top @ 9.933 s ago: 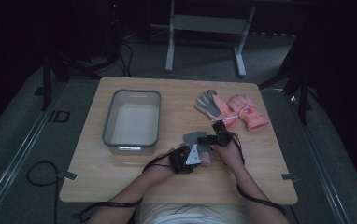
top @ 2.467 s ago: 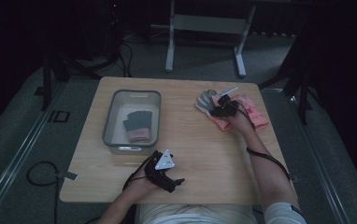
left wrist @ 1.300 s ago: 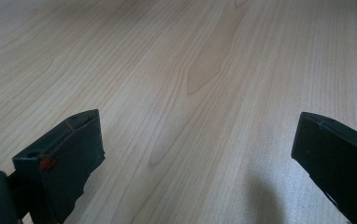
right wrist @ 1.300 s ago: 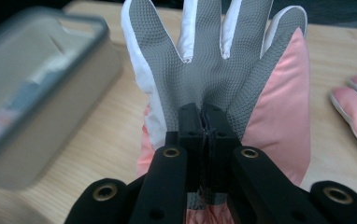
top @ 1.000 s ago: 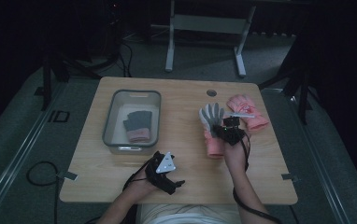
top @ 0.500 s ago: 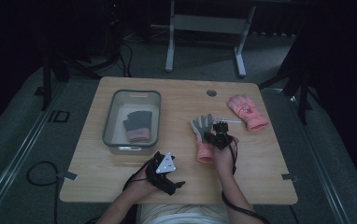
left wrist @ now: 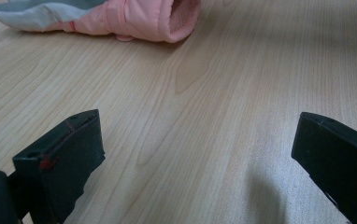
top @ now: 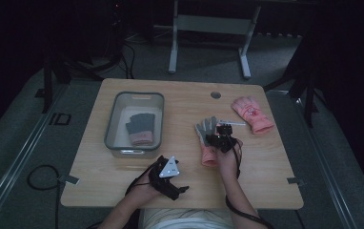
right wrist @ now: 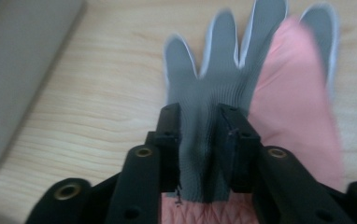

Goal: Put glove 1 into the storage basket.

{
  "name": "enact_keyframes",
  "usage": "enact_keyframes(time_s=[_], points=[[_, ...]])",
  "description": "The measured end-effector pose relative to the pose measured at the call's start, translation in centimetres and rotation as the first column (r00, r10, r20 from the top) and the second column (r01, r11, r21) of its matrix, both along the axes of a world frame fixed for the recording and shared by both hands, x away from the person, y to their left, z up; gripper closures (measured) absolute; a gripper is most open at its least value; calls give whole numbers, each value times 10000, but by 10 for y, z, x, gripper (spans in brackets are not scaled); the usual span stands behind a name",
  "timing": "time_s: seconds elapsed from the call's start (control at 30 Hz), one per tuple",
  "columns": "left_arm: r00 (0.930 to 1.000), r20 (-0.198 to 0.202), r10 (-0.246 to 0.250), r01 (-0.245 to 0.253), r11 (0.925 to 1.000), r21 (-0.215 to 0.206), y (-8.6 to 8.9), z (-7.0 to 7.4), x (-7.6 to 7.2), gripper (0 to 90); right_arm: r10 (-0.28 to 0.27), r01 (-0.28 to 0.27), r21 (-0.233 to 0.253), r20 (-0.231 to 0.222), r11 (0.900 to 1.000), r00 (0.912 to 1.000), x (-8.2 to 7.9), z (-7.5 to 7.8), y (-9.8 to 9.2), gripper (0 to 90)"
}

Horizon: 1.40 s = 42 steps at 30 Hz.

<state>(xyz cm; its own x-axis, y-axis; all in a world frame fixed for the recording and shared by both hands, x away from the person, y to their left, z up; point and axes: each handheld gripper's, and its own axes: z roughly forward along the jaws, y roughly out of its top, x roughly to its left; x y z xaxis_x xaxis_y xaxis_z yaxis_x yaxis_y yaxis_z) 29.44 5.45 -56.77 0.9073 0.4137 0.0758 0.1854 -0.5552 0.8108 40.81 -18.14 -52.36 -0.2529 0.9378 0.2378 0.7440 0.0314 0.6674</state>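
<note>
1. High view: dim overall; surroundings beyond the table [top: 123, 186] fall to near black.
2. Left gripper view: bright, even light; soft shadow on the wood beside the right-hand jaw; near jaws slightly soft.
3. Right gripper view: glove [right wrist: 228, 88] fingertips and tray [right wrist: 17, 70] blurred; jaws sharper.
</note>
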Motion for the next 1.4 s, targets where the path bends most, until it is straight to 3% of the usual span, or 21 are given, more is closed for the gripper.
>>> enact_keyframes(time_s=[0.17, 0.27, 0.4, 0.43, 0.63, 0.83, 0.97, 1.03, 1.1, 1.23, 1.4], points=[[10000, -66, 31, -31, 10000, -40, 1, -1, 1, 20, 778, -790, 177, 594, 9967, 9952, -7, 20, -12, 563], [10000, -63, 26, -26, 10000, -45, 0, 0, 1, 20, 1221, -1188, -418, 852, 9920, 9889, -4, 31, -31, 509], [10000, -38, 18, -18, 10000, 77, -1, -1, 1, 20, 1301, -1257, -528, 897, 9907, 9874, 1, 38, -60, 534], [10000, -60, 15, -15, 10000, 73, -1, -1, 2, 20, 1471, -1400, -684, 1139, 9878, 9825, 2, 40, -69, 548], [10000, -93, 25, -25, 10000, 4, 0, 0, 1, 20, 2188, -1997, -1301, 1544, 9712, 9635, 8, 44, -109, 582], [10000, -69, -21, 21, 10000, 70, -1, -1, 1, 20, 2162, -1905, -1538, 1729, 9696, 9609, 19, 46, -138, 619], [10000, -70, -38, 39, 10000, 68, -1, -1, 1, 20, 2192, -1795, -1983, 2009, 9636, 9548, 38, 51, -156, 616], [9999, -98, -43, 44, 10000, 54, 0, -1, 1, 20, 2115, -1702, -2034, 2027, 9642, 9561, 43, 53, -160, 616], [10000, -86, -33, 33, 10000, 35, 0, -1, 2, 20, 1896, -1410, -2330, 2011, 9622, 9611, 57, 54, -170, 610], [10000, -31, 21, -21, 10000, 40, 0, -1, 3, 20, 1399, -916, -2625, 1715, 9606, 9752, 74, 53, -179, 611], [10000, -81, 1, -1, 10000, 78, 0, -2, 3, 20, 1414, -923, -2594, 1775, 9613, 9739, 93, 53, -184, 573]])
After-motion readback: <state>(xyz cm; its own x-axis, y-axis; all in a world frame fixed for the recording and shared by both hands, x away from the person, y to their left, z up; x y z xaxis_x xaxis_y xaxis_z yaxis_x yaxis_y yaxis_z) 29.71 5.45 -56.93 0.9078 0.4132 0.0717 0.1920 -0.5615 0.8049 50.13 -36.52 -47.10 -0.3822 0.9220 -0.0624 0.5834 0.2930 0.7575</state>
